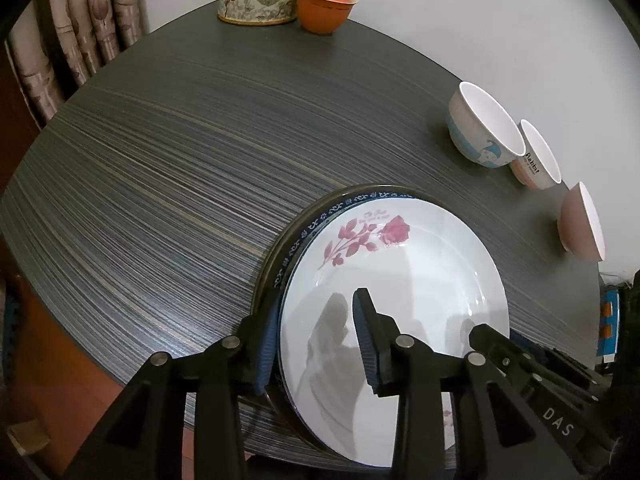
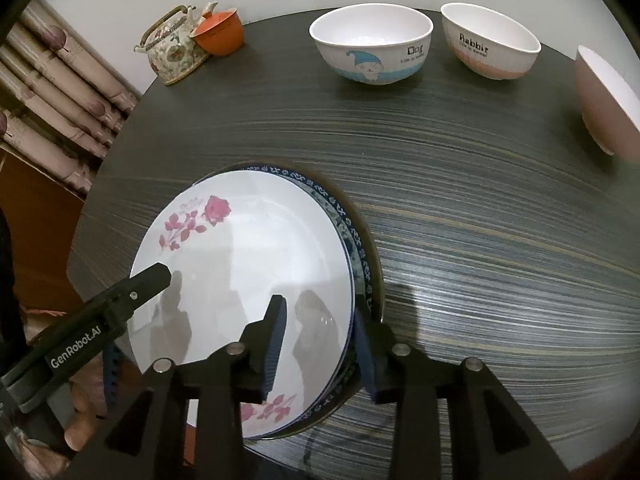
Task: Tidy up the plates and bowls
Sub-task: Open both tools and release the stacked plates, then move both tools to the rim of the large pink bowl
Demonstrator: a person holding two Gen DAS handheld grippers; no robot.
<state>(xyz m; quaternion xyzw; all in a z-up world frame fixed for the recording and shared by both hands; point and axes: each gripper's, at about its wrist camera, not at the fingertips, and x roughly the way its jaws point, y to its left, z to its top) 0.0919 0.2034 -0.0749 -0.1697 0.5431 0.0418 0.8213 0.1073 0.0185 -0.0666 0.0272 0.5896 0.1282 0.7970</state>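
The left gripper (image 1: 316,344) sits at 7 o'clock on the plate stack's rim, its jaws a little apart and not pinching. The rose plate (image 2: 248,264) lies on top of the blue plate (image 2: 352,240) on the worktop (image 2: 480,200). The right gripper (image 2: 320,340) straddles the 5 o'clock rim, jaws loose. Three bowls (image 2: 372,44) stand at 1 o'clock.

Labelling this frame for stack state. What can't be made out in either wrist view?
- How many plates sit under the rose plate: both views, top plate covers them; only rims show.
- Pink bowl: right view, cut off by the edge.
- Small print under "Rabbit" on the bowl: too small.
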